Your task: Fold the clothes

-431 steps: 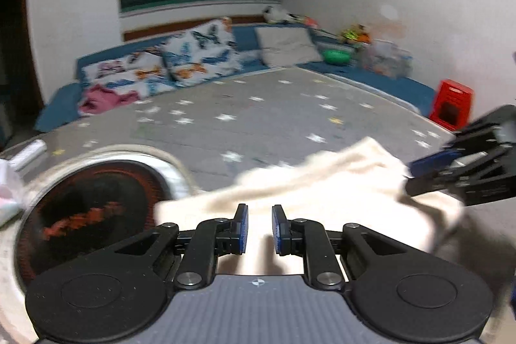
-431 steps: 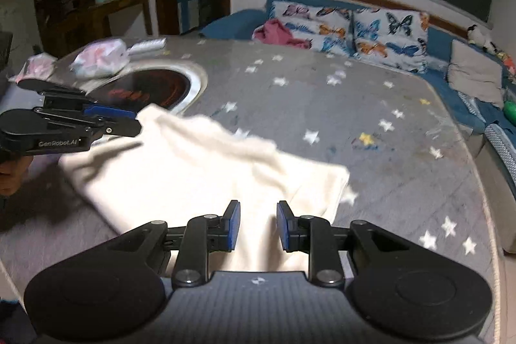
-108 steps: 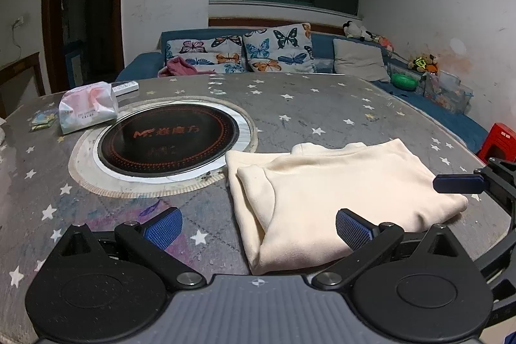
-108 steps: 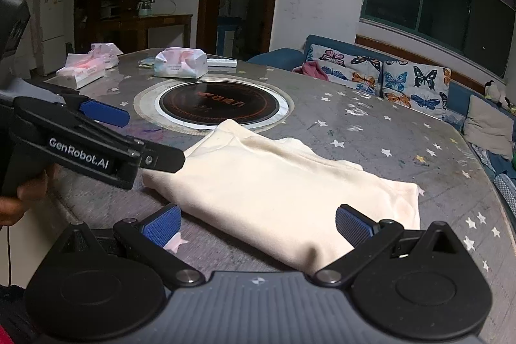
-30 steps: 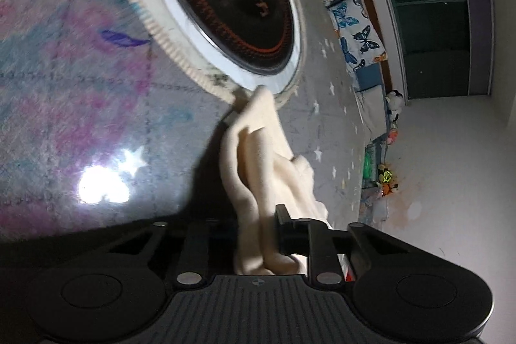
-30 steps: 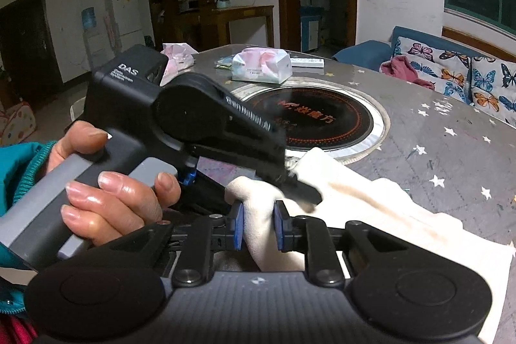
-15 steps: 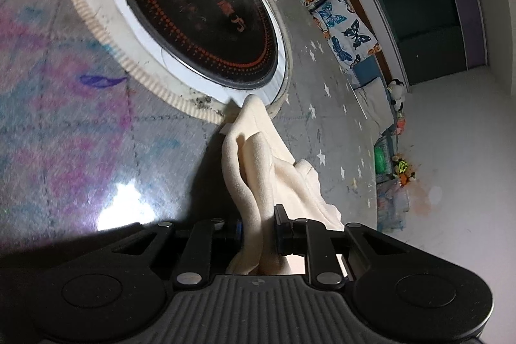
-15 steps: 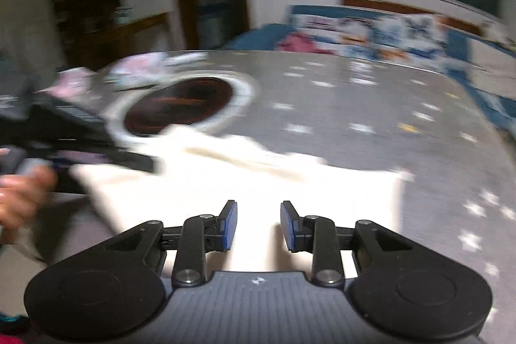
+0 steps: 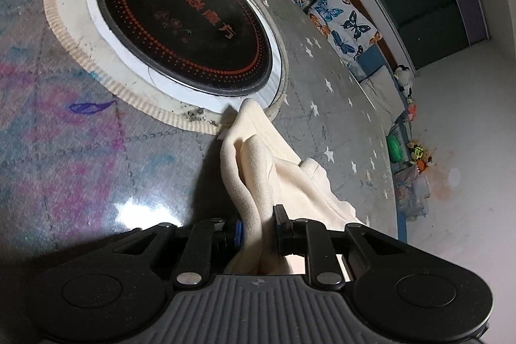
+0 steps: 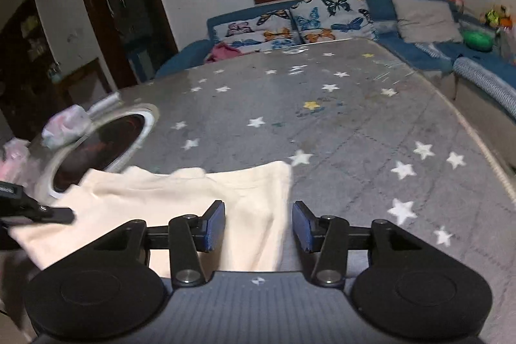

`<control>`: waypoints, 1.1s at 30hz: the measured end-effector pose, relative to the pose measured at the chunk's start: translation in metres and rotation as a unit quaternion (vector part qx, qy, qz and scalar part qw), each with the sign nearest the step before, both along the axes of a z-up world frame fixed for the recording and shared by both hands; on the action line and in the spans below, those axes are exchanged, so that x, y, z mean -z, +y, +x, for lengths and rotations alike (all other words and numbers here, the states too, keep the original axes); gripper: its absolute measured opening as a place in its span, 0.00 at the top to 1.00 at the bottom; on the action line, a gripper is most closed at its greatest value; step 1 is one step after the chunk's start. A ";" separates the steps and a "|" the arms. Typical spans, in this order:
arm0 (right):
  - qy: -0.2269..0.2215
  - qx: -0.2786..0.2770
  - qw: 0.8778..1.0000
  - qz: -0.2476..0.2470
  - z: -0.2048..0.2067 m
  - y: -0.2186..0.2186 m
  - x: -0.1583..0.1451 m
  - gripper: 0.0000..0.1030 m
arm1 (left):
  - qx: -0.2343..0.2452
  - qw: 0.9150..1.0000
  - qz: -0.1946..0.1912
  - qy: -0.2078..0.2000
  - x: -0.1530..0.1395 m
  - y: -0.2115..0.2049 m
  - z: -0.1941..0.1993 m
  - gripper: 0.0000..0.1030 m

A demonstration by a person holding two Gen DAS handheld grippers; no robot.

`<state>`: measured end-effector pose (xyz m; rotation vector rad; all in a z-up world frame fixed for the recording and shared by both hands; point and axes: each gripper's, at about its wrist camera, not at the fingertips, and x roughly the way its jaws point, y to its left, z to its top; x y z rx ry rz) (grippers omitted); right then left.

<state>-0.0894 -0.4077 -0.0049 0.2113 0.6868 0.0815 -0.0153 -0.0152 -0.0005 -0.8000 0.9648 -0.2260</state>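
While the left gripper (image 9: 257,226) pinches a bunched edge of the cream garment (image 10: 180,199), the cloth lies spread on the star-patterned table (image 10: 338,118), one corner touching the rim of the round hotplate (image 9: 183,31). Over the garment's other end the right gripper (image 10: 258,224) has its jaws opening, pads clear of the fabric. A tissue pack (image 10: 66,126) sits just beyond the hotplate, and butterfly cushions (image 10: 300,18) line the sofa behind.

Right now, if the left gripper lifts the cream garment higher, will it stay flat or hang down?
It will probably hang down: the cream garment already bunches into soft folds where the left gripper pinches it. It looks thick and fleecy, so likely light but bulky. The far end lies loose between the right gripper's opening jaws, so it may drag across the table.
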 end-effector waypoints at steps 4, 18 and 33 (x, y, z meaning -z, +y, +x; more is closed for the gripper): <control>0.007 -0.006 1.000 -0.006 0.001 0.003 0.007 0.58 | 0.007 1.000 0.018 -0.009 -0.003 -0.004 -0.001 0.80; -0.050 0.004 0.997 -0.054 -0.019 0.011 -0.019 0.91 | 0.089 0.986 0.105 -0.099 -0.045 -0.058 0.003 0.83; -0.059 0.127 0.978 -0.155 -0.026 -0.080 -0.051 0.91 | 0.212 0.962 0.113 -0.129 -0.040 -0.203 0.030 0.83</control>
